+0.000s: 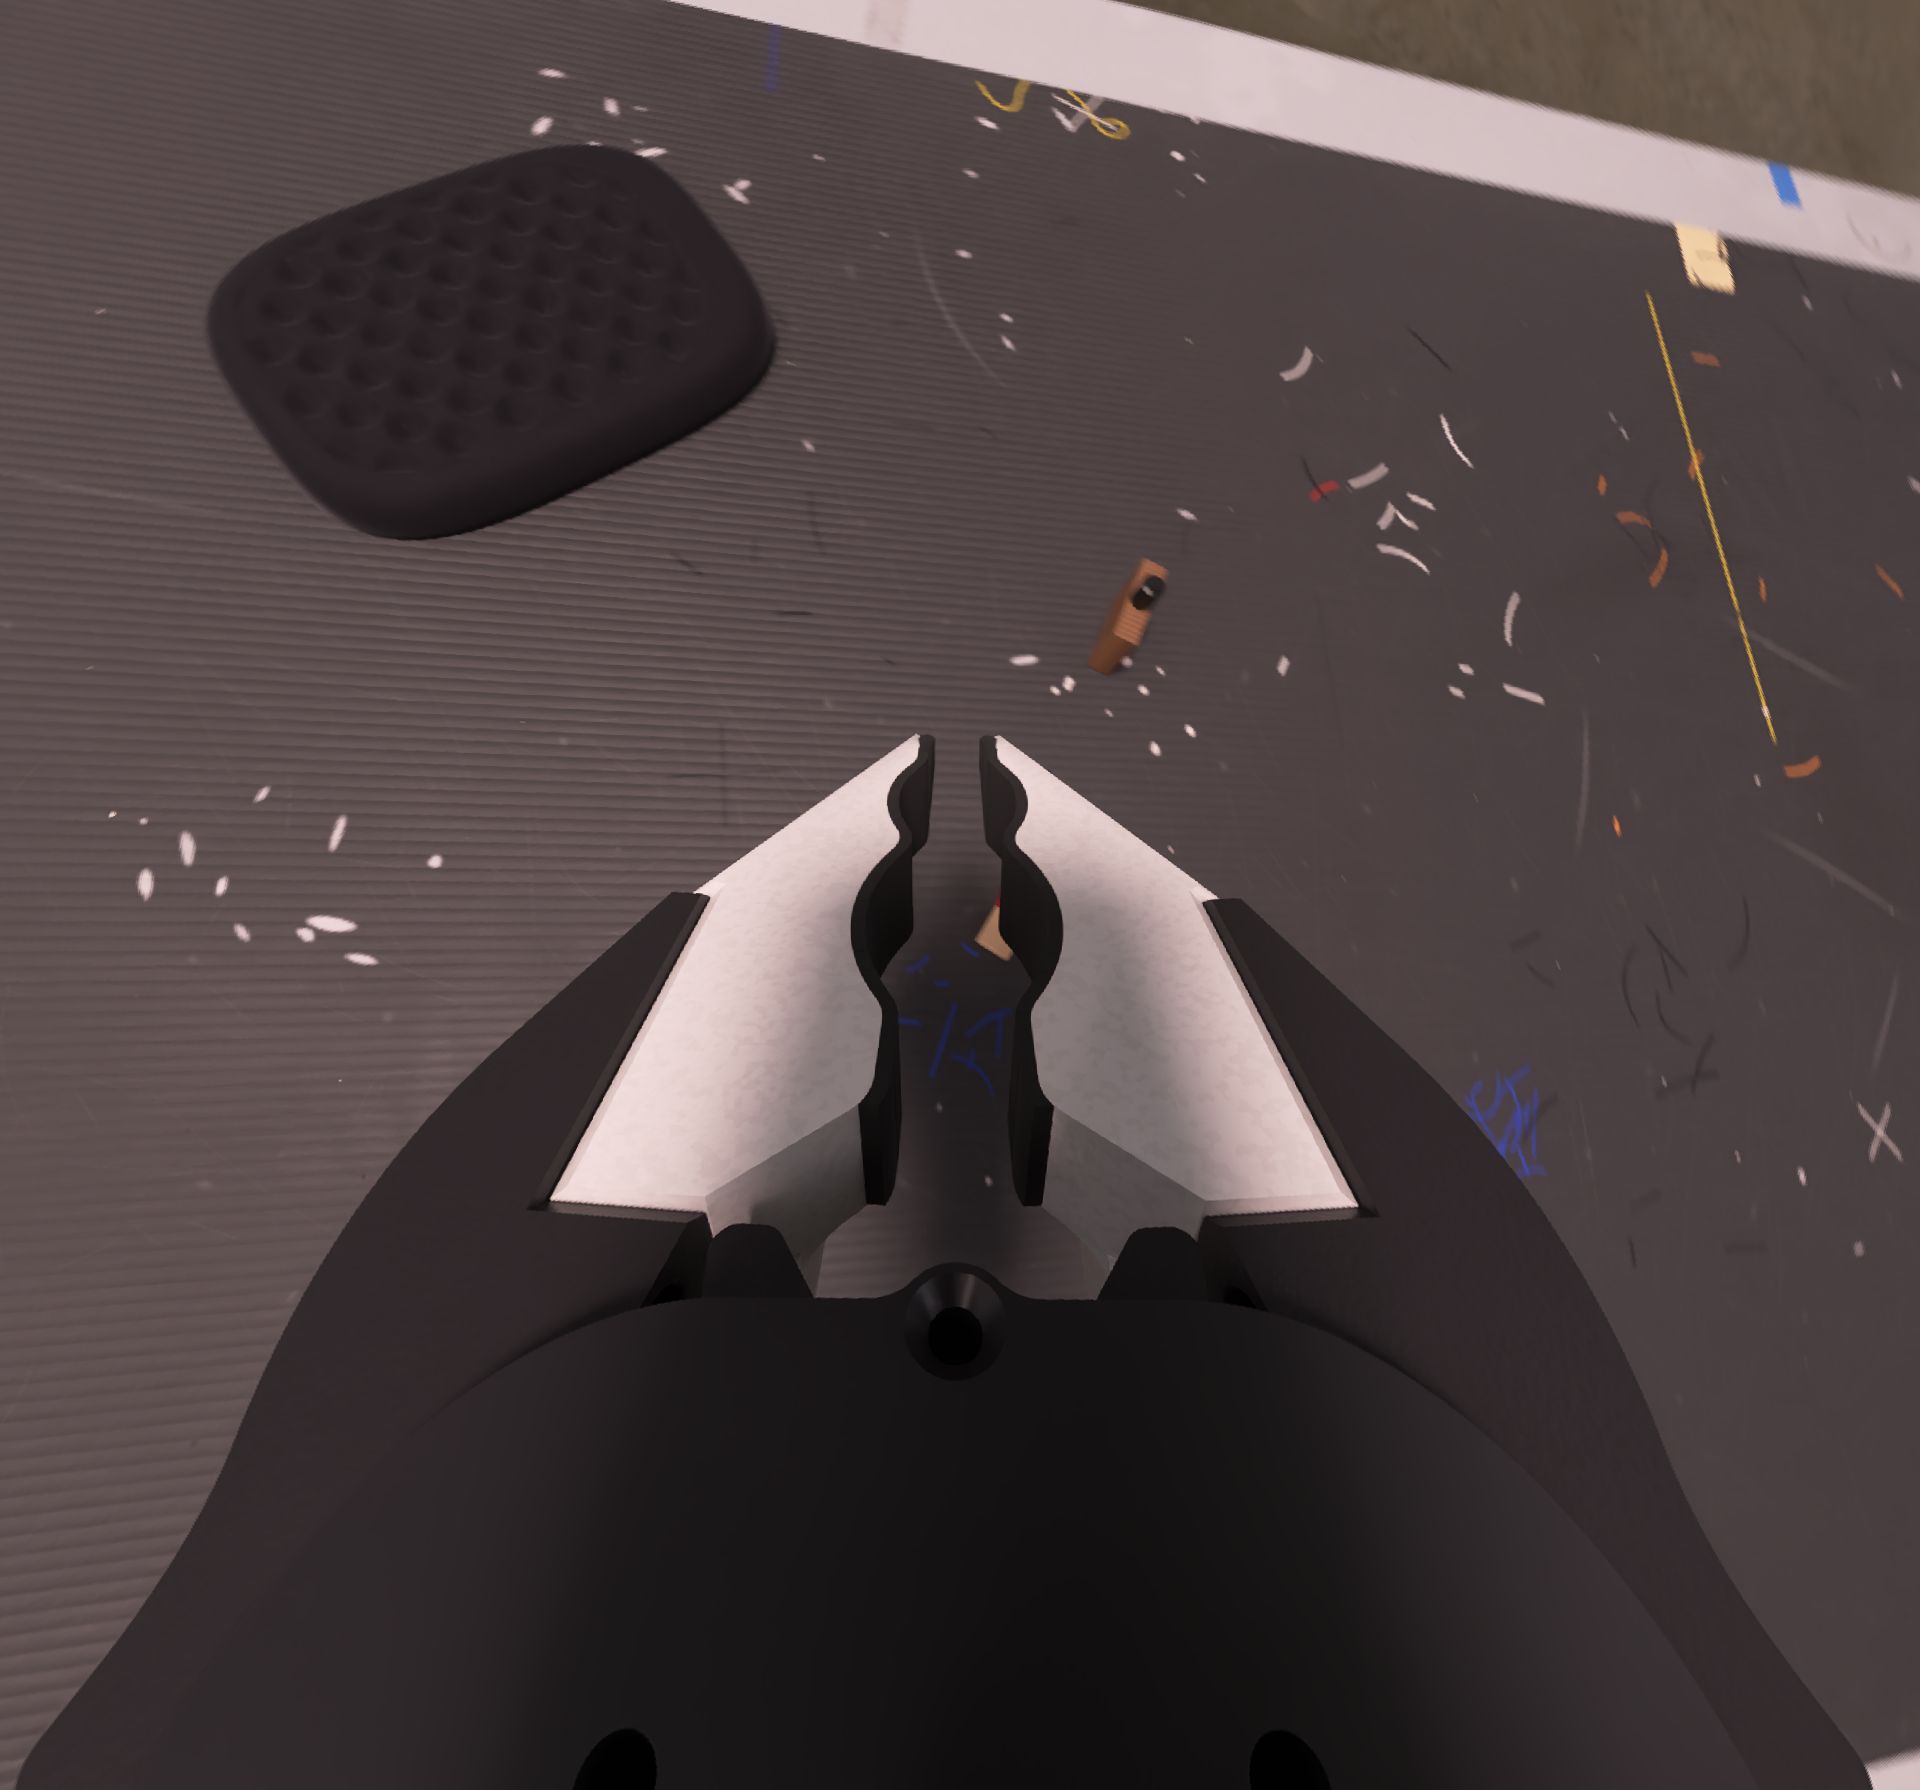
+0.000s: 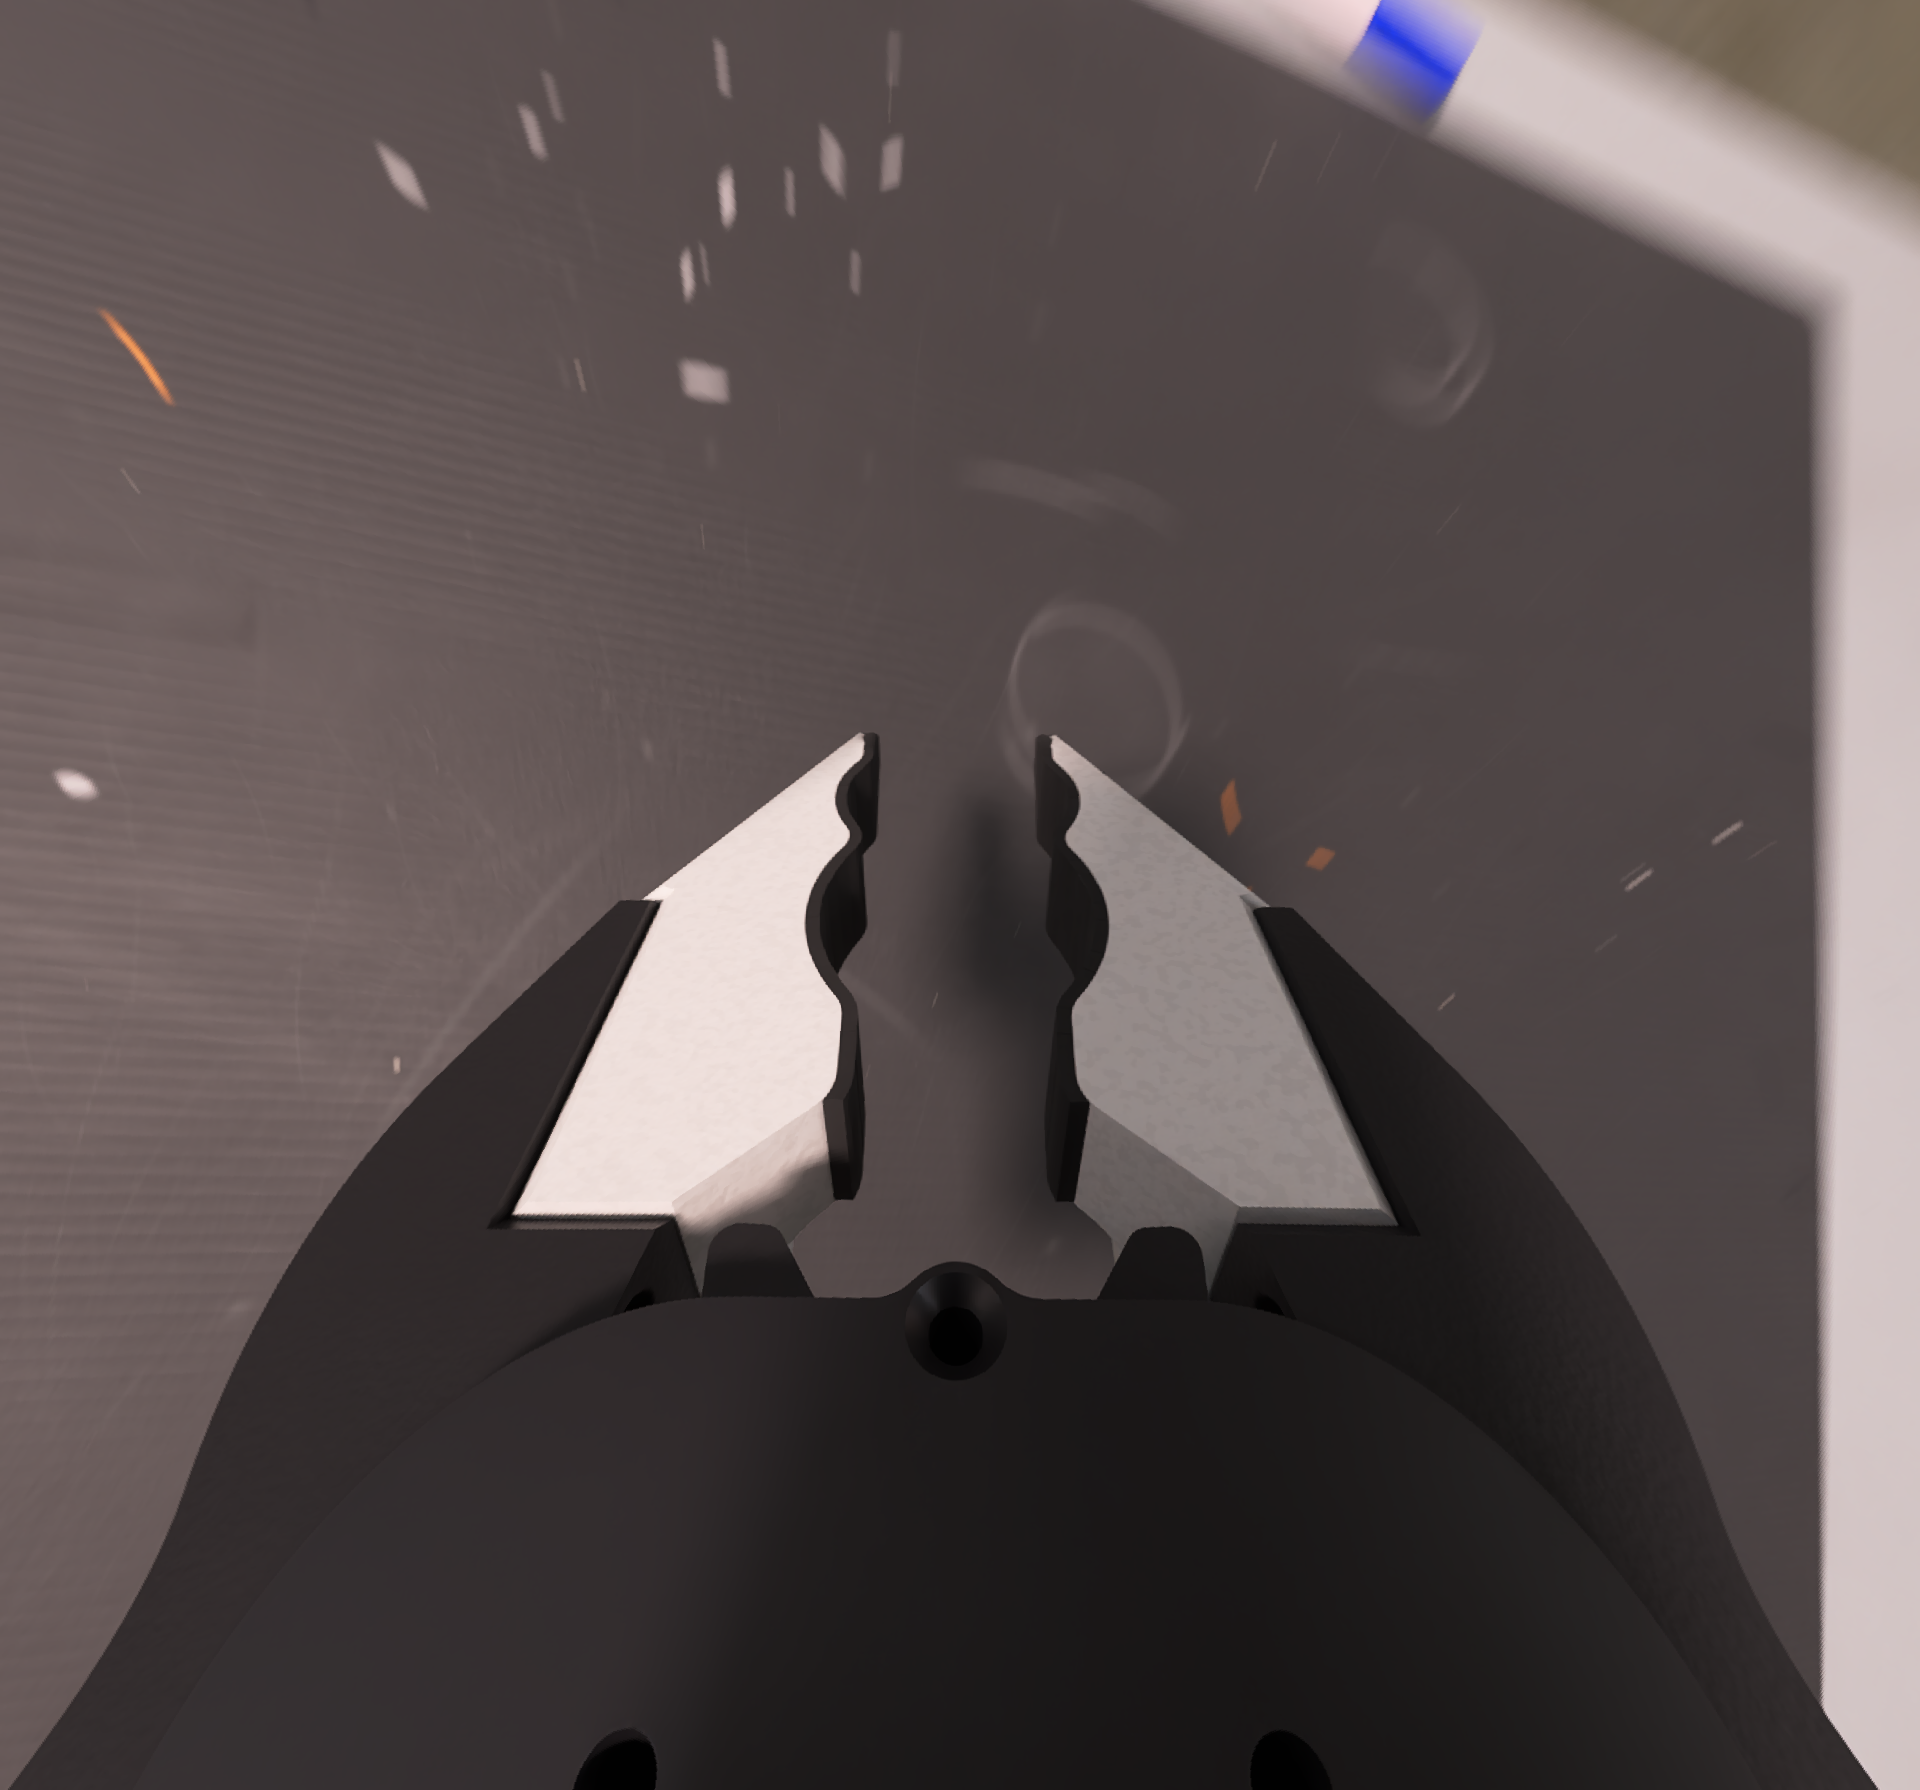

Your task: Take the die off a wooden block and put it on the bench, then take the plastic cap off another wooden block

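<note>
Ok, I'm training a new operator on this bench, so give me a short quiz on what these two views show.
1. True or false: the right gripper holds something.
2. In the left wrist view, what sits on the wooden block beyond the tips of the left gripper? A) a black plastic cap B) a coin C) nothing
3. Fill in: in that view, the black dimpled pad lies to the ___ of that block.

Key: 1 false; 2 A; 3 left.

A black dimpled pad (image 1: 488, 338) lies on the dark grey ribbed bench (image 1: 520, 701), flecked white, orange and blue.
</note>
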Robot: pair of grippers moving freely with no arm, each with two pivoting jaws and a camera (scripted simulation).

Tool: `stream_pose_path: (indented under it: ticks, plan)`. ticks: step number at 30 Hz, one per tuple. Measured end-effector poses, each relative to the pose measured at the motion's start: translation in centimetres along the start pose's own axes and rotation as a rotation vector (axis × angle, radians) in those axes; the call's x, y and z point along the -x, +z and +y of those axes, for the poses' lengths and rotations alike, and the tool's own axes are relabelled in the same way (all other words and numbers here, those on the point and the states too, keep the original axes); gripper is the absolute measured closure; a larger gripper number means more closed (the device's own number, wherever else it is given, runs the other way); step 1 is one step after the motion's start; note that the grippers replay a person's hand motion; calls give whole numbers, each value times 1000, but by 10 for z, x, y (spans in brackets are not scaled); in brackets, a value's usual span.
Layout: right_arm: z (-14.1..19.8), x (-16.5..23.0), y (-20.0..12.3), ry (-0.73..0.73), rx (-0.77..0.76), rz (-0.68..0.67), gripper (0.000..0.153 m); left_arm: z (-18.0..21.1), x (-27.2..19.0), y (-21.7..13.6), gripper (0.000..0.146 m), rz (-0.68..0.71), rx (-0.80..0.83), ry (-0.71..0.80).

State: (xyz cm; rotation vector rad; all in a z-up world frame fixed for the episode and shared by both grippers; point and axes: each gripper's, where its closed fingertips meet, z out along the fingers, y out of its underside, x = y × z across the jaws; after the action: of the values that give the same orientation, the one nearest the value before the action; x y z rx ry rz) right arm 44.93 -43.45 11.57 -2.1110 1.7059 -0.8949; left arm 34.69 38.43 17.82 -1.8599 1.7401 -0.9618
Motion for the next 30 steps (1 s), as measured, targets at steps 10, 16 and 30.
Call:
stream_pose_path:
  ticks: [10, 16, 30]
  plan:
    - [-146, 130, -217, -3, -1003, -369, 99, 76, -69, 26, 125, 129, 539, 172]
    - [-150, 202, -343, 22, -1304, -938, 99, 95, -72, 61, 112, 116, 729, 261]
    - [-142, 196, -289, -11, -1063, -973, 98, 119, -41, 98, 103, -26, 872, 491]
